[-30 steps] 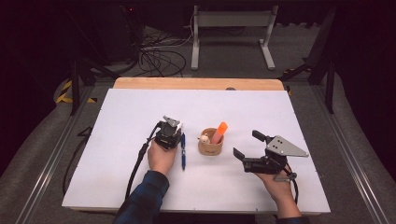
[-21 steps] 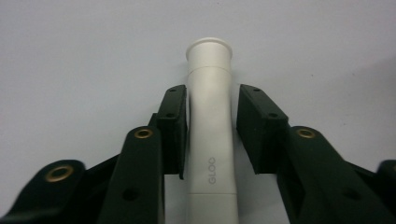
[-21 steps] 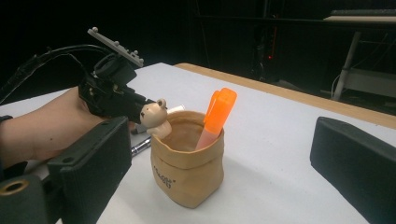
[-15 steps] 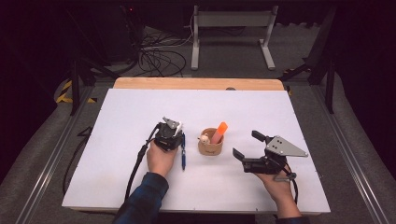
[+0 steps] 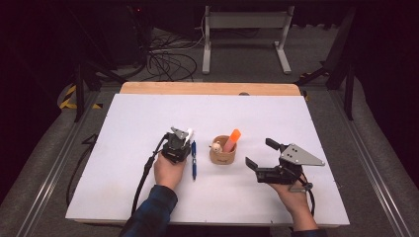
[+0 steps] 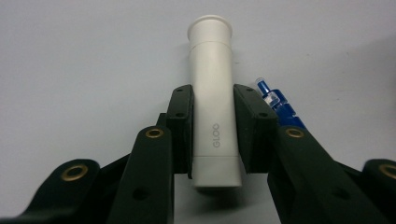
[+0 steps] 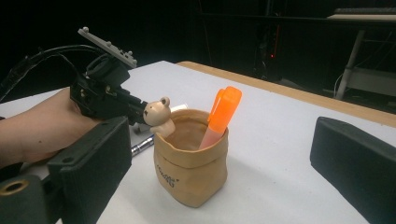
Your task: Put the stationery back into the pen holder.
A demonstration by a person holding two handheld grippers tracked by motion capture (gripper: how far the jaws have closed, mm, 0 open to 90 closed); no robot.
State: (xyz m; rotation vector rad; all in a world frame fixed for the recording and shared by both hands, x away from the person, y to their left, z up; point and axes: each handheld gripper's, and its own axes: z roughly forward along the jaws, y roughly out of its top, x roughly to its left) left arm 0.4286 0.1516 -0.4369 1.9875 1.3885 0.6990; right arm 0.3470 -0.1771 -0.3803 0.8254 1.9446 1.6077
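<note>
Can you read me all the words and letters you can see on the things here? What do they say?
"GLOO": printed along the white glue stick, which the left hand-held gripper holds.
Dark print low on the tan pouch holder: too blurred and turned away to read.
Nothing readable on the orange marker, the blue pen or the small bear figure.

Left tongs (image 6: 212,135) clamped, right tongs (image 7: 224,177) agape

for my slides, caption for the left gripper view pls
Left gripper clamps a white glue stick on the table, blue pen alongside.
</note>
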